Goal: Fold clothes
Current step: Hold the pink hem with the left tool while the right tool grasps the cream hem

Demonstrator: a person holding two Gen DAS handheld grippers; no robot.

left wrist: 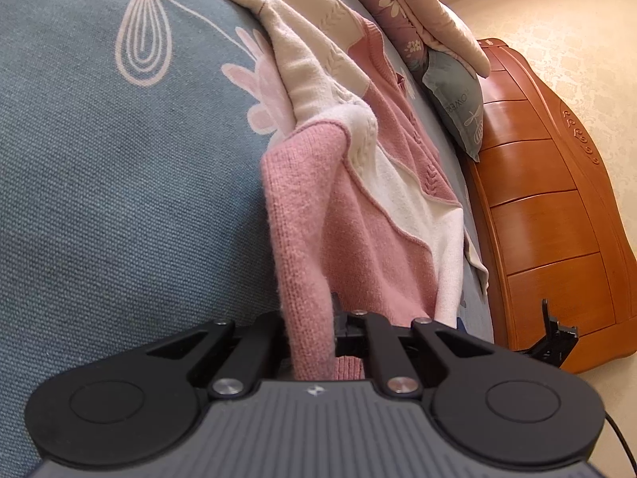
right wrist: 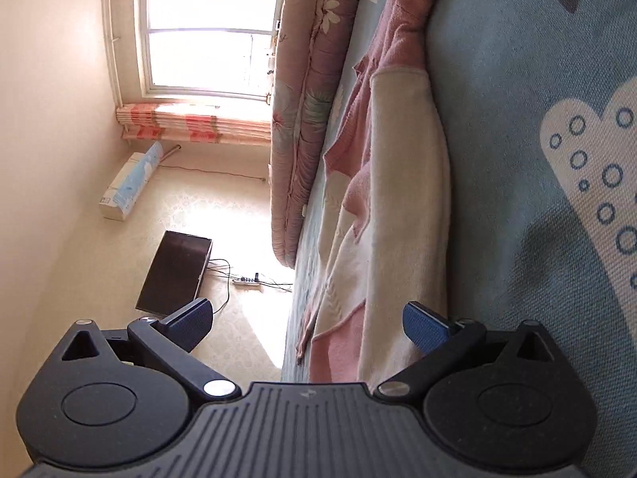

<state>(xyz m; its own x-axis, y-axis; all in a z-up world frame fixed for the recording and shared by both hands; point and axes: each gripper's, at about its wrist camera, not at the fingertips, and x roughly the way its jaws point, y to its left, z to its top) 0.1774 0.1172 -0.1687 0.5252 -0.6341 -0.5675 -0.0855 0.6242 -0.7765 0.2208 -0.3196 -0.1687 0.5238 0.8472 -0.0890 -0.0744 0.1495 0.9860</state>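
Observation:
A pink and cream knitted sweater [left wrist: 358, 207] lies stretched over the blue patterned bedspread [left wrist: 99, 179]. My left gripper [left wrist: 318, 334] is shut on a pink edge of the sweater, which runs down between its jaws and hides the fingertips. In the right wrist view, rolled on its side, the same sweater [right wrist: 398, 199] lies along the bedspread [right wrist: 517, 79]. My right gripper [right wrist: 308, 324] is open, its blue pads [right wrist: 424, 328] wide apart, with the near end of the sweater in front of the gap and nothing gripped.
A folded floral quilt [left wrist: 402, 12] and a grey pillow [left wrist: 458, 99] lie by the wooden headboard [left wrist: 549, 215]. Beside the bed are the cream floor, a dark panel [right wrist: 175, 271], a power strip [right wrist: 247, 281], a window [right wrist: 207, 28] and a white unit [right wrist: 127, 183].

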